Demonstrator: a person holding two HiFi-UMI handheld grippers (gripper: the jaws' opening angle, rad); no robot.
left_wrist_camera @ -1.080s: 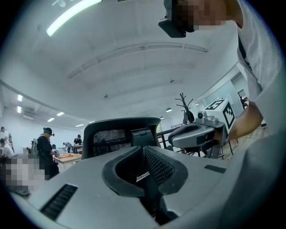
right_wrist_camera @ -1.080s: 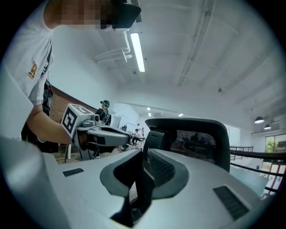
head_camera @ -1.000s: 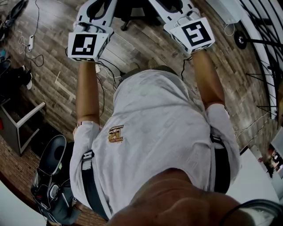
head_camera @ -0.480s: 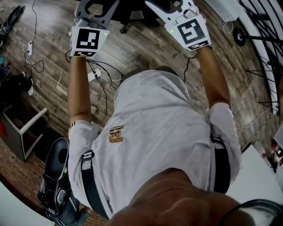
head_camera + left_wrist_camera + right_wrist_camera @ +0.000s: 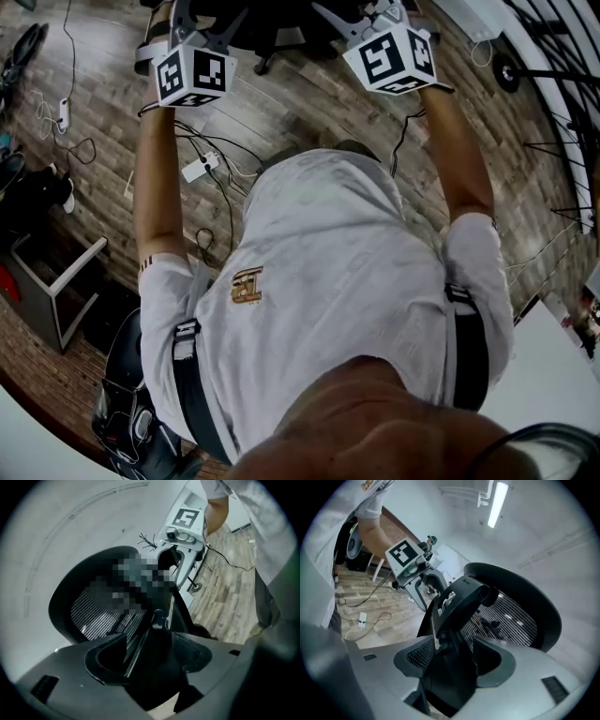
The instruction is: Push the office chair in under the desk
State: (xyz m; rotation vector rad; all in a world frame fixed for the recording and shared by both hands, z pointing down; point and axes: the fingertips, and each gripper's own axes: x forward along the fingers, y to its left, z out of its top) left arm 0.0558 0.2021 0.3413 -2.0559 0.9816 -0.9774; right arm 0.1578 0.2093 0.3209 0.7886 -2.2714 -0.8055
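Note:
The black office chair (image 5: 281, 23) stands at the top edge of the head view, mostly cut off. Its mesh back (image 5: 98, 613) fills the left gripper view, and the mesh back (image 5: 513, 616) shows again in the right gripper view. My left gripper (image 5: 202, 19) and right gripper (image 5: 361, 14) reach out to it with arms stretched. Both pairs of jaws have just been opening. In the left gripper view, the left gripper (image 5: 150, 656) stands open with a dark chair strut running between its jaws. The right gripper (image 5: 454, 660) is open too, a black frame bar of the chair's back between its jaws.
A power strip (image 5: 200, 167) and loose cables lie on the wooden floor under my left arm. A white-framed stand (image 5: 66, 281) and a dark bag (image 5: 127, 412) sit at the left. A black rack (image 5: 553, 84) stands at the right, a white surface (image 5: 553, 384) at the lower right.
Both grippers have moved up the picture toward the chair and rolled, so their marker cubes show other faces. The power strip has come into view.

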